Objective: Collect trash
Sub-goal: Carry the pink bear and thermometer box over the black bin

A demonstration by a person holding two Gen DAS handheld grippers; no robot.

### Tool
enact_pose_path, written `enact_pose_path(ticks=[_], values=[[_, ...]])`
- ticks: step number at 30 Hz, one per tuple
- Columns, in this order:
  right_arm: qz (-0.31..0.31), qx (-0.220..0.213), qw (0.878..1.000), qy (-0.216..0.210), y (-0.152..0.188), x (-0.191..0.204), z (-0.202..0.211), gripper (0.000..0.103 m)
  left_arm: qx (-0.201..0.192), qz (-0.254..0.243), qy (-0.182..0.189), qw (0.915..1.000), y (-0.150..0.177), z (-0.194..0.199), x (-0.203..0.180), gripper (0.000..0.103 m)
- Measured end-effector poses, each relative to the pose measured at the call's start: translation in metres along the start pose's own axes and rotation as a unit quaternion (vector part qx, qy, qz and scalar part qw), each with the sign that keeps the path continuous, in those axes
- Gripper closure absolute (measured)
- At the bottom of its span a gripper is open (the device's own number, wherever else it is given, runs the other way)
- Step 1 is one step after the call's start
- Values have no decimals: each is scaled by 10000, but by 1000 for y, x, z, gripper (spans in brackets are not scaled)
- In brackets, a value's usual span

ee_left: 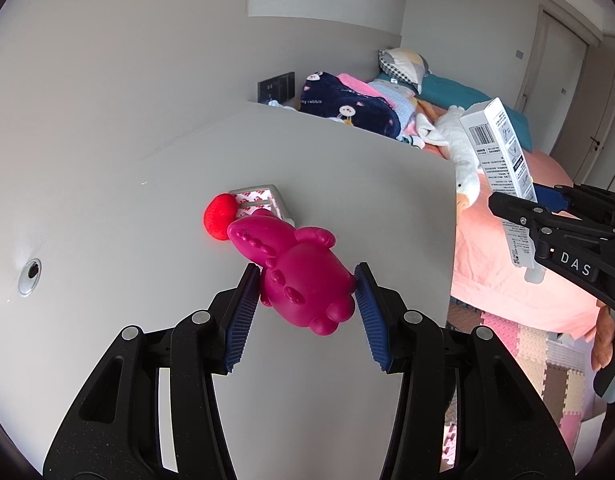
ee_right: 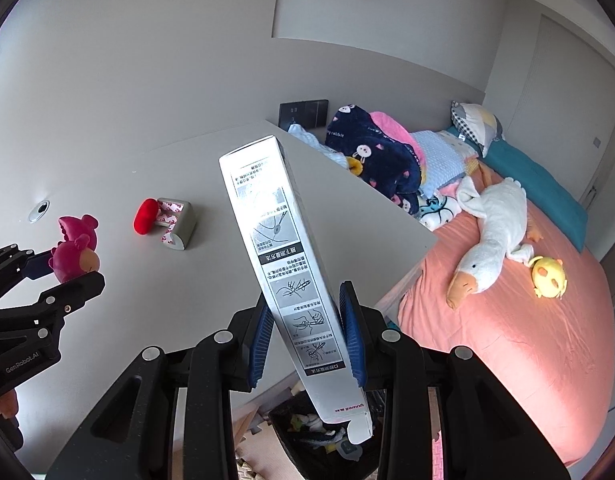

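My left gripper [ee_left: 305, 286] is shut on a magenta rubber toy figure [ee_left: 295, 272] and holds it just above the grey table [ee_left: 147, 240]; it also shows in the right wrist view [ee_right: 73, 254]. My right gripper [ee_right: 307, 312] is shut on a long white printed carton [ee_right: 283, 264], held upright past the table's right edge; the carton also shows in the left wrist view [ee_left: 499, 152]. Below the carton stands a black trash bin [ee_right: 319, 440] with scraps in it.
A red soft heart [ee_right: 144, 216] and a grey corner piece with patterned tape [ee_right: 177, 224] lie on the table. A bed [ee_right: 527, 320] with a plush goose [ee_right: 491, 236], a yellow chick toy and blankets stands to the right. Foam mats cover the floor.
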State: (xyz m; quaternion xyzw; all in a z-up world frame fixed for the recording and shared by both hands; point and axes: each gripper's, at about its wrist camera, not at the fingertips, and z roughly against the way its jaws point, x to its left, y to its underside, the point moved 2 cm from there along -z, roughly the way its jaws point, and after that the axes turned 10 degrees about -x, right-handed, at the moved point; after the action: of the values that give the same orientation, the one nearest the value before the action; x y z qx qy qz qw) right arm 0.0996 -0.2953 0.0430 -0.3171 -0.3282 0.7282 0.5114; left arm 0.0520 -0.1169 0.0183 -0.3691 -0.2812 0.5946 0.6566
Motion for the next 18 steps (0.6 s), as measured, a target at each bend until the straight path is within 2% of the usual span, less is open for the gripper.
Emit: enact_pose_path(ticks=[18], values=[[-664,154,9969,392,41,-70,42,68,52,-503,608,9969,-10,-13,-90,55]])
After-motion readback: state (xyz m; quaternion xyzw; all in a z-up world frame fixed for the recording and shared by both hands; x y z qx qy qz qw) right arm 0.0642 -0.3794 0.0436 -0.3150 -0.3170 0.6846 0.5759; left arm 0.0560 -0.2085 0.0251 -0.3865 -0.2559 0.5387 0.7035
